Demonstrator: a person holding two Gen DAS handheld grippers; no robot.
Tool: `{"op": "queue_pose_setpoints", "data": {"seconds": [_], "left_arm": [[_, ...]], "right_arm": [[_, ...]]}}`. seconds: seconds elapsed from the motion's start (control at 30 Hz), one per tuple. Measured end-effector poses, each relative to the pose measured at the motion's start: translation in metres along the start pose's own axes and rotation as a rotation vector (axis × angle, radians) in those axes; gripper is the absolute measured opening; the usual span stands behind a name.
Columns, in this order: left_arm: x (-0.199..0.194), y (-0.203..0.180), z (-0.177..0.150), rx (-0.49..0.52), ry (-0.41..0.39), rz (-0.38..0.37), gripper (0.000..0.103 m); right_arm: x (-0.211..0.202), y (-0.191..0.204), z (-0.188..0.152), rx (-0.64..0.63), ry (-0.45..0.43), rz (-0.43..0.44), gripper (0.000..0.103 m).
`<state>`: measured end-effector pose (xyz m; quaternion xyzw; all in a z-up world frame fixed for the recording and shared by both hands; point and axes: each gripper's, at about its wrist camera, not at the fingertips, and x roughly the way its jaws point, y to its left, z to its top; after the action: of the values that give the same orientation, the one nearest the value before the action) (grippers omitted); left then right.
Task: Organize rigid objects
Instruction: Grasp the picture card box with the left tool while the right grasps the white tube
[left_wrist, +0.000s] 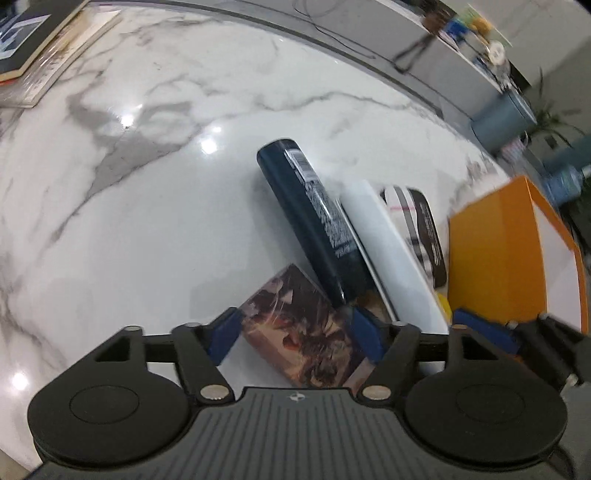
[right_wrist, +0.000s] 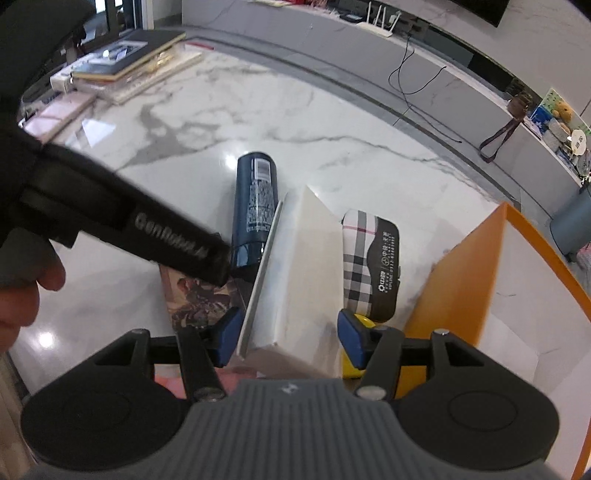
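Note:
On the white marble table (left_wrist: 147, 184) a brown picture-printed box (left_wrist: 303, 332) lies between the blue pads of my left gripper (left_wrist: 295, 334). The jaws are open, and a strip of table shows beside the left pad. A dark blue bottle (left_wrist: 314, 221) lies just beyond the box. My right gripper (right_wrist: 290, 338) straddles a white box (right_wrist: 299, 266), its pads close to the sides without visibly pressing. To the right of the white box are a plaid case (right_wrist: 369, 266) and a small yellow object (right_wrist: 354, 365). An orange box (right_wrist: 454, 288) with a white inside stands open further right.
A stack of books (right_wrist: 125, 62) lies at the far left of the table. A grey ledge (right_wrist: 424, 85) with cables and small items runs behind the table. A person's hand (right_wrist: 18, 302) holds the left gripper at the left edge of the right wrist view.

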<state>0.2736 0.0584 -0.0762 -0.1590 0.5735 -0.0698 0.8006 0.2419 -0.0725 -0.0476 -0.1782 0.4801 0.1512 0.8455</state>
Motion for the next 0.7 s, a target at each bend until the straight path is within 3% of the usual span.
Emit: {"op": "queue_pose_setpoints", "data": {"seconds": [0.17,0.27,0.4,0.53,0.7], "left_arm": [[0.007,-0.002,0.003,-0.050,0.037,0.058,0.085],[0.016,0.002,0.001,-0.090,0.074,0.047,0.085],[0.023,0.003,-0.002,-0.131,0.056,0.052,0.087],[0.028,-0.009,-0.001,-0.088,0.037,0.095,0.089],[0.026,-0.012,-0.002,0.006,0.048,0.089,0.081]], "right_arm": [[0.005,-0.005,0.002,0.016,0.006,0.018,0.058],[0.004,-0.011,0.003,0.046,0.010,0.042,0.057],[0.004,-0.018,0.002,0.096,0.011,0.072,0.056],[0.002,-0.024,0.001,0.151,0.011,0.113,0.056],[-0.004,-0.030,-0.001,0.213,0.020,0.146,0.049]]}}
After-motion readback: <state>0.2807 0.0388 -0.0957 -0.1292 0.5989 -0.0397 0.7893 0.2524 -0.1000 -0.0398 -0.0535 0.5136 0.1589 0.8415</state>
